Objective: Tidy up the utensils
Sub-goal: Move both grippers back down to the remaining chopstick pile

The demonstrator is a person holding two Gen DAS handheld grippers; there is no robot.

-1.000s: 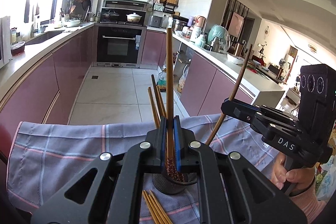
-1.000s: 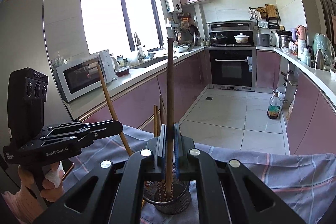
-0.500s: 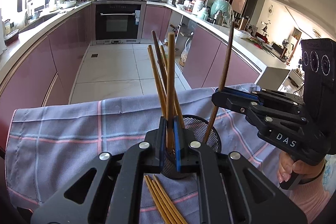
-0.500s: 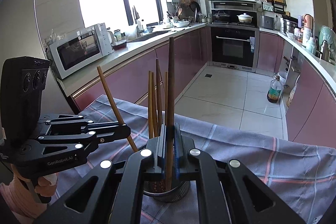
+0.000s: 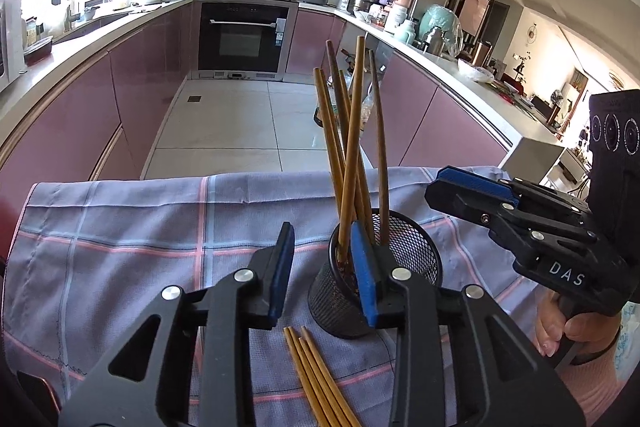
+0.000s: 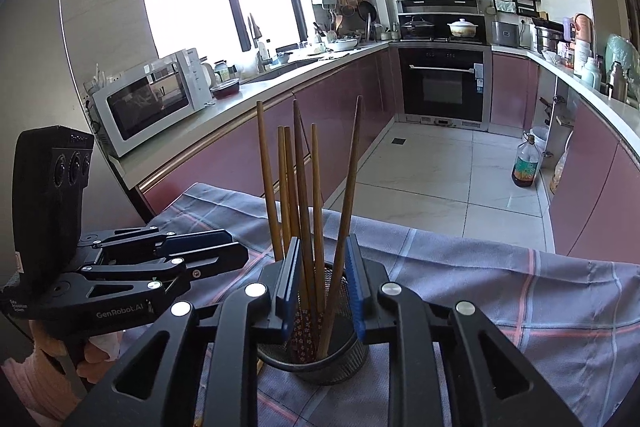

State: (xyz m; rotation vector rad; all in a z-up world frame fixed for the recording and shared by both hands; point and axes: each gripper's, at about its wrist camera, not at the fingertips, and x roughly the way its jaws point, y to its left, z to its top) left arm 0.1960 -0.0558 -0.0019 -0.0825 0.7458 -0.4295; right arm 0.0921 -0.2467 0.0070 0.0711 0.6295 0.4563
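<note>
Left claw (image 5: 323,273) spread wide beside the mesh cup (image 5: 400,255), right claw (image 6: 320,285) parted too — gripping nothing, chopsticks (image 6: 304,195) standing inside, more chopsticks (image 5: 316,379) on the cloth (image 5: 140,227)

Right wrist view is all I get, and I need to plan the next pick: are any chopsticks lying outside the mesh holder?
Observer: Yes. The left wrist view shows a bunch of loose chopsticks lying flat on the checked cloth, just in front of the mesh holder.
Operator: Is the left tool free to take them?
Observer: The left tool has its jaws wide apart, with nothing between them.
Operator: How do they lie relative to it?
Observer: They sit below the gap between its two fingers, with their ends pointing toward the holder.
</note>
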